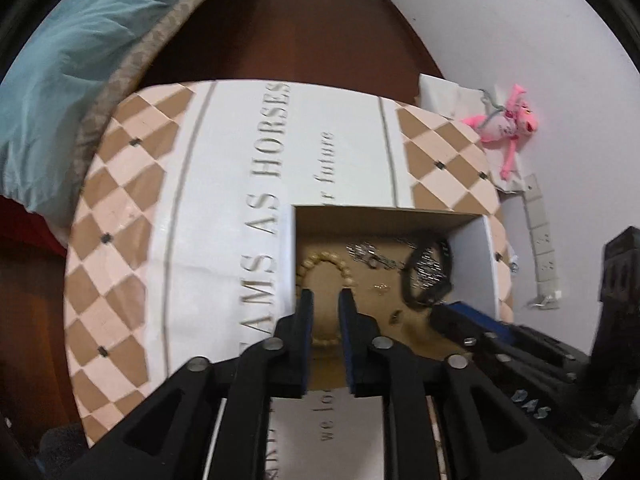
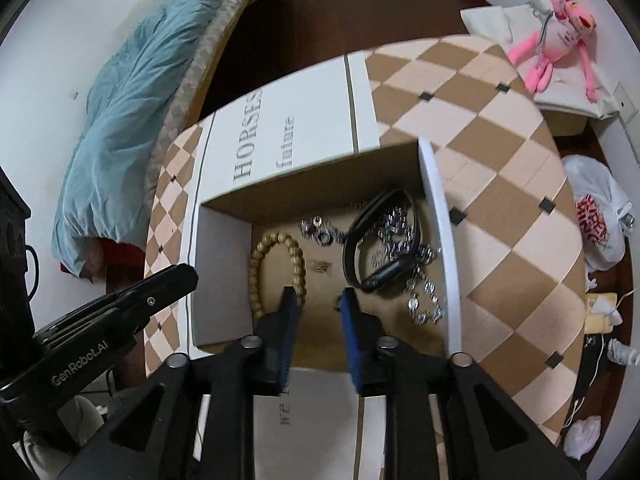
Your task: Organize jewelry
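Left wrist view: left claw point(image 1: 326, 300) parted narrowly, gripping nothing, poised over the wooden bead bracelet point(image 1: 323, 265), whose loop shows between and beyond the two fingers. Lying in an open cardboard box point(image 1: 384, 216) on the bare brown floor, at its left side. Further right in the same box: a silvery chain point(image 1: 370, 256), then a black smartwatch point(image 1: 426, 276) near the right wall. Box resting on a desk point(image 1: 132, 208) covered in tan-and-cream diamonds with printed lettering. Pink plush toy point(image 1: 506, 128) off at the right, against the wall.

Right wrist view: right claw point(image 2: 318, 300) open moderately, empty, hanging above the box floor between bracelet point(image 2: 276, 264) and smartwatch point(image 2: 380, 248). Chain point(image 2: 404, 240) strewn under and around the watch strap. Left claw's black body point(image 2: 120, 308) at lower left, outside the box wall point(image 2: 220, 272). Blue duvet point(image 2: 132, 120) on a bed beyond the desk.
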Demonstrator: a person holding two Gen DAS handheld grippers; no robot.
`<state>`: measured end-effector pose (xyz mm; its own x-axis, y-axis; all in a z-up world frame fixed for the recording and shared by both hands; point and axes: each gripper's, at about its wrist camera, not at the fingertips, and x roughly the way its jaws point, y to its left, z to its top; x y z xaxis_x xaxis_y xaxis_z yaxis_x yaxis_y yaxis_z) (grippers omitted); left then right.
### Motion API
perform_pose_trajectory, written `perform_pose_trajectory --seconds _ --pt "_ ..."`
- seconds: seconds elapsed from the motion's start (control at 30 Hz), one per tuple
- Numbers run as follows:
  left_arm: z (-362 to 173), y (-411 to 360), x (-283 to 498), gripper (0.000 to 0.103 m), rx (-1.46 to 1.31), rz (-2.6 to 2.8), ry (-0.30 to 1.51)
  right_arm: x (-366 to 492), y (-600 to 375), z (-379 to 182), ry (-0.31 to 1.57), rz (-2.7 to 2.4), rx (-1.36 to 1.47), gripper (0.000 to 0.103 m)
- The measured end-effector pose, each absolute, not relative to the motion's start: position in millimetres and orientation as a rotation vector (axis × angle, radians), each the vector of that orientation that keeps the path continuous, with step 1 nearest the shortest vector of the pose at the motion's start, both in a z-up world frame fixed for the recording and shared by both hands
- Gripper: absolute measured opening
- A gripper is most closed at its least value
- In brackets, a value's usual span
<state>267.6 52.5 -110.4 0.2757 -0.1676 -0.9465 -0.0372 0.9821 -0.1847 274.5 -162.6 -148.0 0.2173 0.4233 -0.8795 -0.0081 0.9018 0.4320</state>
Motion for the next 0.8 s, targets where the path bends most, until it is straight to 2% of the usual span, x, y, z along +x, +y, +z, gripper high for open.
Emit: perform_pose_trajectory --seconds 0.07,0.1,0.13,0.23,0.3,0.37,0.4,0.43,0.47,0.63,0.8 --pt "-108 57 264 0.037 -0.170 -0.066 1.273 274 -165 -143 1.310 0.300 0.361 0.026" --pt "-106 58 263 0.051 -0.163 -0.058 1.266 273 -165 -141 1.300 0.291 0.348 0.026" --pt "-105 60 261 0.059 -0.160 -0.052 1.257 273 -167 -138 1.294 0.285 0.336 0.026" --pt "-102 63 253 0.063 -0.142 -0.029 1.226 265 -171 -130 1.264 0.247 0.278 0.027" --pt "-101 63 247 0.067 -0.132 -0.018 1.209 259 -173 -126 1.246 0.214 0.242 0.037" --pt "-99 62 240 0.080 -0.105 -0.002 1.184 253 -176 -123 1.229 0.180 0.206 0.058" --pt "-99 61 237 0.089 -0.093 0.005 1.174 249 -178 -121 1.220 0.156 0.187 0.063" --pt "-98 60 234 0.095 -0.086 0.011 1.170 246 -180 -120 1.215 0.133 0.165 0.073" --pt "-98 59 231 0.097 -0.075 0.024 1.165 243 -182 -119 1.210 0.121 0.154 0.080" --pt "-97 55 217 0.100 -0.041 0.057 1.138 227 -190 -113 1.174 0.041 0.078 0.100" --pt "-94 51 208 0.100 -0.034 0.065 1.128 215 -191 -104 1.144 -0.015 0.015 0.102"
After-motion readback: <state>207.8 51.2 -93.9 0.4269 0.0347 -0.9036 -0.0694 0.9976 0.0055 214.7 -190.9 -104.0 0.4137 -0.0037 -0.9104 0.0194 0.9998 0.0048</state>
